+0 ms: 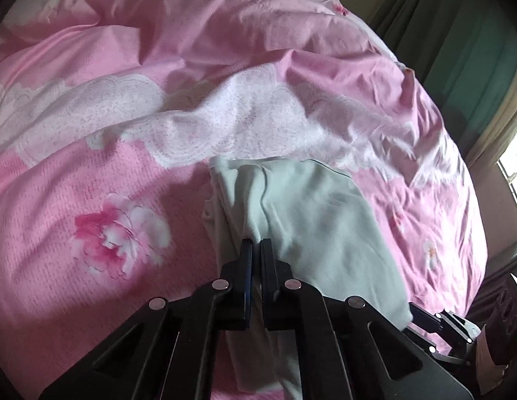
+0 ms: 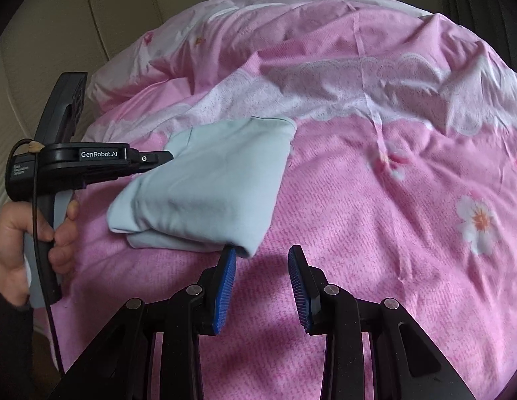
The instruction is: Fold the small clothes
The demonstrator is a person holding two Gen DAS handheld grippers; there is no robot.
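Note:
A pale blue-green folded garment (image 1: 308, 206) (image 2: 208, 183) lies on the pink bed cover. My left gripper (image 1: 256, 243) is shut on the garment's near edge, and the cloth bunches up at its fingertips. In the right wrist view the left gripper (image 2: 166, 157) reaches in from the left to the garment's left corner, which is raised a little. My right gripper (image 2: 261, 250) is open just in front of the garment's near corner. Its left fingertip (image 2: 230, 253) touches that corner and only bed cover shows between its pads.
A rumpled pink floral duvet (image 2: 375, 200) with a white lace band (image 1: 225, 123) covers the bed. A person's hand (image 2: 15, 233) holds the left gripper's handle. A beige padded headboard (image 2: 58, 33) is at the far left; green curtains (image 1: 458, 33) and a window (image 1: 515, 180) are to the right.

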